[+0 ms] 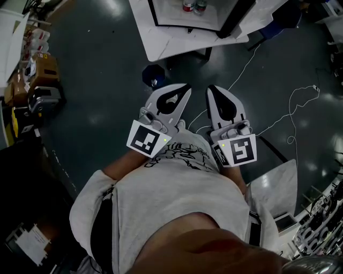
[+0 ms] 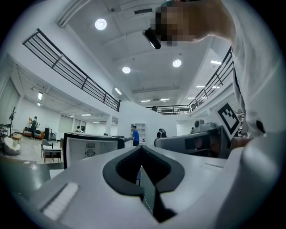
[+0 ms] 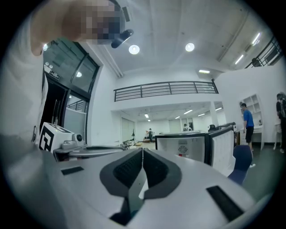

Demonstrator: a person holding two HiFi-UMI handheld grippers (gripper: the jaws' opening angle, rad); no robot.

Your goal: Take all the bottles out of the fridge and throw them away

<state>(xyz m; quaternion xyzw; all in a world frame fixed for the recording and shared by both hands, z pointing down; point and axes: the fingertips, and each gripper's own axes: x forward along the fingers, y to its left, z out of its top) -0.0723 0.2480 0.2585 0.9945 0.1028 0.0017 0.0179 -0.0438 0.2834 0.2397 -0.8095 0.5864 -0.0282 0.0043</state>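
Note:
The small white fridge (image 1: 187, 13) stands open on a white table (image 1: 161, 43) at the top of the head view, its dark-edged door (image 1: 236, 18) swung out to the right. Two bottles (image 1: 193, 6) show inside it. I hold both grippers close to my chest, jaws pointing towards the fridge. The left gripper (image 1: 186, 86) is shut with nothing in it, and so is the right gripper (image 1: 211, 88). From the left gripper (image 2: 141, 148) the fridge (image 2: 89, 150) lies ahead to the left. From the right gripper (image 3: 143, 150) the fridge (image 3: 185, 147) and its open door (image 3: 222, 145) lie ahead to the right.
A dark blue round container (image 1: 154, 76) sits on the floor in front of the table. White cables (image 1: 278, 115) trail across the dark floor on the right. A blue chair (image 3: 241, 163) stands beside the fridge. Shelves with boxes (image 1: 32, 75) line the left. People (image 2: 135, 134) stand far off.

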